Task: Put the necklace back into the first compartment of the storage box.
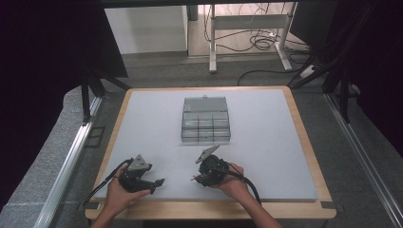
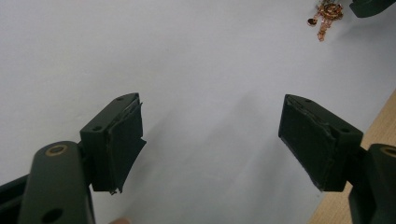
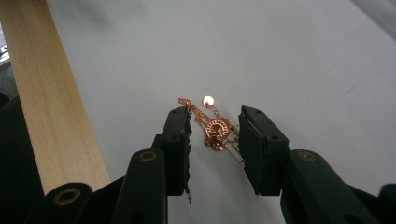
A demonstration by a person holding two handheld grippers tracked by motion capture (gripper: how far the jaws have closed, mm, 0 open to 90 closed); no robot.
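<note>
Right gripper view looks down its own two black jaws, which stand partly apart on either side of a copper-coloured necklace [image 3: 214, 129]: a ringed pendant, a tangle of fine chain and one small pale bead lying on the white table mat [image 3: 289, 56]. The pads do not visibly press the chain; it sits in the gap between them, and whether either pad touches it cannot be told. A strip of the table's wooden edge [image 3: 51, 107] runs along the left of that view.

In the left gripper view the jaws are spread wide with only bare mat between them; the worn pad on one side has a ragged lower edge. The necklace shows small at the upper right corner there, just beside a dark piece of the other gripper.

From the high view, the left gripper [image 1: 151, 181] lies low over the mat near the front edge, held in the person's left hand [image 1: 119, 192]. The right gripper [image 1: 196, 177] is tilted down toward the mat, gripped by the right hand [image 1: 233, 184], cable trailing back.

Farther up the mat stands a clear plastic compartment box [image 1: 206, 122], lid raised. Beyond the table are a grey floor, desk legs [image 1: 212, 42] and loose cables.
</note>
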